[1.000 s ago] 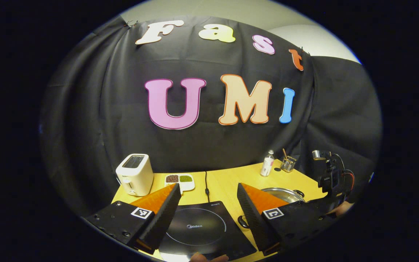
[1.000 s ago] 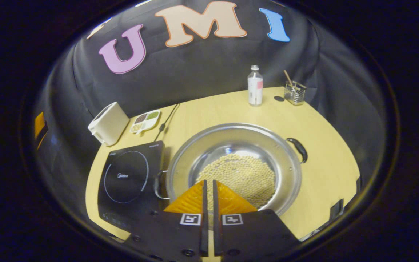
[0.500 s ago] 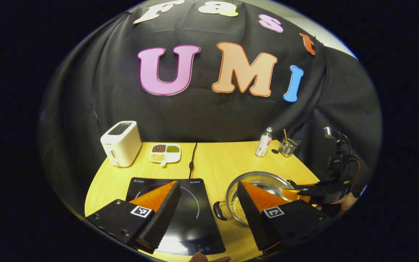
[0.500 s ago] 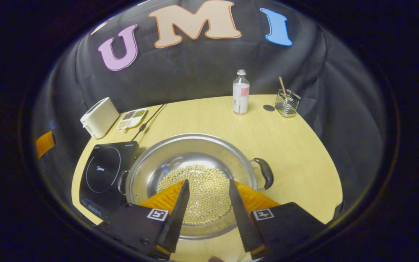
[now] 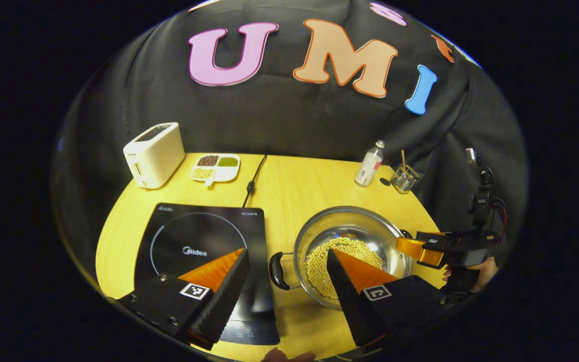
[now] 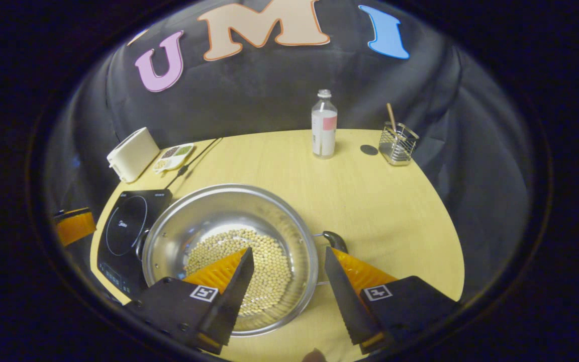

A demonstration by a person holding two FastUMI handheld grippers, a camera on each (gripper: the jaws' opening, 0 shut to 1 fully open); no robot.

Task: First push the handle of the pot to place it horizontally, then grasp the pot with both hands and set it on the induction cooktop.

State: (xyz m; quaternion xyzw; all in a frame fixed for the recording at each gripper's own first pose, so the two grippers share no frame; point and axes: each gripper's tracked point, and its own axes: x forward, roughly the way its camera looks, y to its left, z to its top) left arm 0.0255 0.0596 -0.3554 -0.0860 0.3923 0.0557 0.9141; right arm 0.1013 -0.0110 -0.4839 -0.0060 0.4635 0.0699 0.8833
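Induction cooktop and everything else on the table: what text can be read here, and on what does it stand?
"Midea": white logo inside the ring on the induction cooktop, left gripper view.
Small print at the cooktop's far corners and along its near edge: too small to read.
Label on the bottle: too blurred to read.
Mark on the toaster end face: too small to read.

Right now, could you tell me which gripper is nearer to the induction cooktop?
Left. The left gripper hangs open over the induction cooktop's near right corner, beside the pot. The right gripper is open across the pot's far rim, away from the cooktop.
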